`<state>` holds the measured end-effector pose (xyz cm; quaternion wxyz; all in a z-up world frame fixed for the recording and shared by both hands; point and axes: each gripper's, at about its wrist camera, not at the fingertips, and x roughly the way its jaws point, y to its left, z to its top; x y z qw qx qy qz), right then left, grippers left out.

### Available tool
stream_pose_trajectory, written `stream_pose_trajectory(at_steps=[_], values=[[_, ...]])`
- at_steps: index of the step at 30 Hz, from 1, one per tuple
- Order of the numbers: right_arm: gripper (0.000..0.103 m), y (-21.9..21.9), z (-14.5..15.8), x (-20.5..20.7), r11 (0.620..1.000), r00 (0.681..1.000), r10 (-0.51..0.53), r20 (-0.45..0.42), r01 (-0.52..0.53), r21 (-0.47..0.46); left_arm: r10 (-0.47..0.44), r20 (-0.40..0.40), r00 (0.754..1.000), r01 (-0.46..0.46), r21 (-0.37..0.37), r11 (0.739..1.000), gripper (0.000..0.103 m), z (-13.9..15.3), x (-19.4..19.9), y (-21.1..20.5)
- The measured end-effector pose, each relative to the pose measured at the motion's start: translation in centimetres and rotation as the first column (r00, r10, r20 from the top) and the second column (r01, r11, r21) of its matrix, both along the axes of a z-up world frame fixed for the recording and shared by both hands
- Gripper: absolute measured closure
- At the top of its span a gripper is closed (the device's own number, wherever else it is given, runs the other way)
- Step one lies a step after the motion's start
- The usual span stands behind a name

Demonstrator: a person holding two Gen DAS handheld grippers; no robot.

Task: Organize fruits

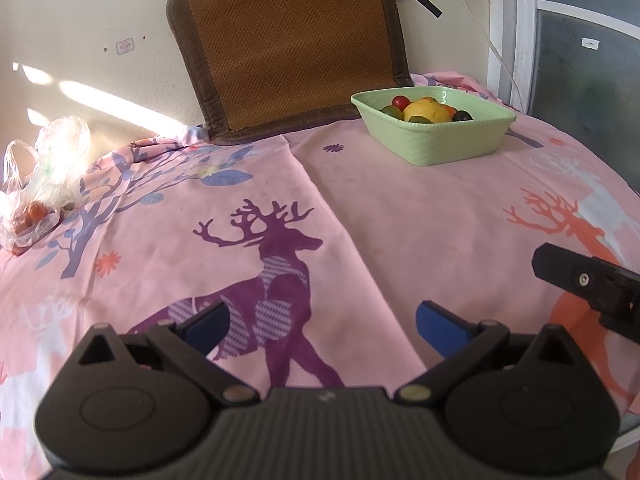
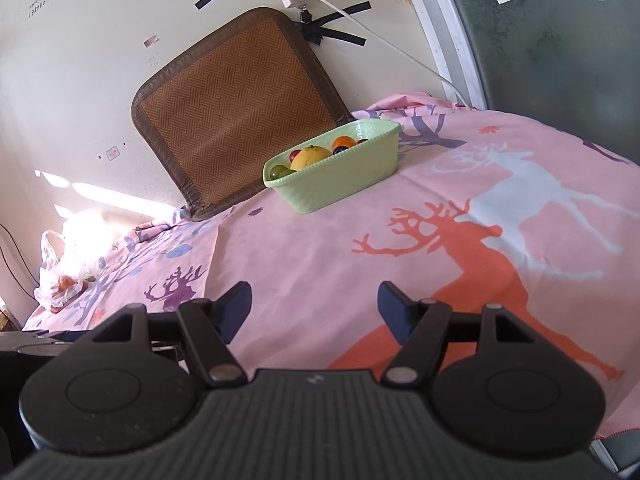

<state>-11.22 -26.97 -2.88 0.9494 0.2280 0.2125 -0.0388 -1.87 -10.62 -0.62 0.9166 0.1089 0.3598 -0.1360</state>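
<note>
Your left gripper (image 1: 320, 322) hangs over the pink deer-print cloth (image 1: 400, 216) that covers the bench, its blue-padded fingers (image 1: 442, 322) spread wide with nothing between them, just above the purple deer (image 1: 280, 280). Your right gripper (image 2: 315, 308) is likewise spread and empty, poised over the cloth near the orange deer (image 2: 472, 264); part of it also shows as a black piece at the right edge of the left wrist view. The fruits sit together in the pale green basket (image 1: 436, 140), which stands on the cloth at the far side, well apart from both grippers and just in front of the brown woven mat (image 1: 288, 40) leaning on the wall. In it you can see a large yellow fruit (image 1: 426, 112), a small red one (image 1: 400, 101), a green one and a dark one. Far to the left, a clear plastic bag (image 1: 44, 184) lies on the cloth in bright sunlight with something orange-red inside.
</note>
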Motion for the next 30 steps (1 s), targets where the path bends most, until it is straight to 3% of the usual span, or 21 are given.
stream_pose_trajectory(at_steps=[30], values=[[0.03,0.31,-0.23,0.02,1.0,1.0,0.005,-0.002,-0.005,-0.005,-0.023,0.001,1.0,0.023,-0.017,1.0,0.0,0.18,0.1,-0.14]])
